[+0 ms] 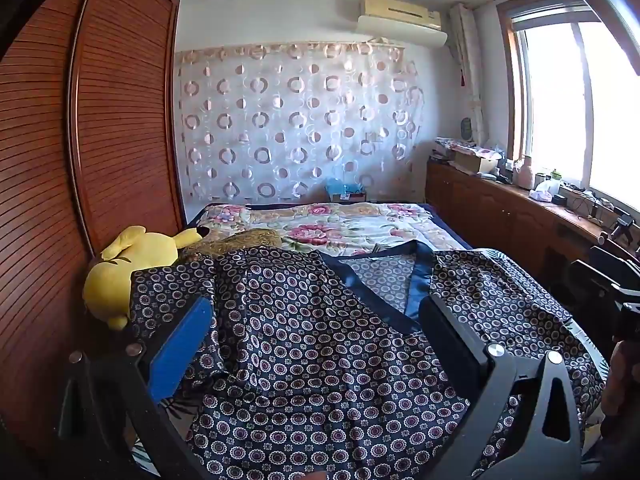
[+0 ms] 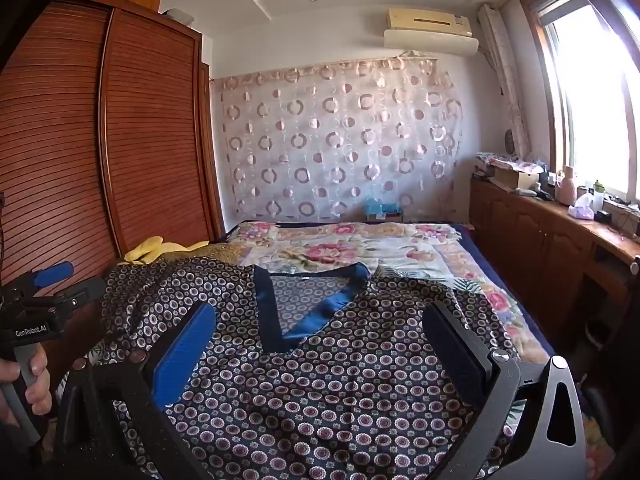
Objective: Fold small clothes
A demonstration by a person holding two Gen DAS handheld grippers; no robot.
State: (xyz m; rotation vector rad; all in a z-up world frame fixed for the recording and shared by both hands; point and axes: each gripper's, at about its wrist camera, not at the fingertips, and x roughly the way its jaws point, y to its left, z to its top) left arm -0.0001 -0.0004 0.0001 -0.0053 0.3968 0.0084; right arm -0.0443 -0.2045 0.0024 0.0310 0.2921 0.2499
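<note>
The patterned top (image 1: 320,360) was spread front-up on the bed (image 1: 340,224), navy V-neck (image 1: 400,292) toward the far end, w/ its left sleeve area bunched near the yellow plush toy (image 1: 128,264). No fold appeared to have been made yet.

Risks, as judged: the fabric looked slick and thin, so a pinch could be taken too shallow and slipped out of mid-fold; both layers might be missed, leaving the back behind. The bunched sleeve could be dragged against the plush and the fold skewed. Wrinkles at the hem could be locked in if not smoothed first.

Pose: the left gripper (image 1: 320,340) was held over the top's left-centre, tilted slightly down, jaws spread fully, nothing between the pads. The right gripper (image 2: 320,344) was held likewise just below the neckline, jaws fully apart and empty. The left tool's handle was seen gripped by a hand (image 2: 28,380).
</note>
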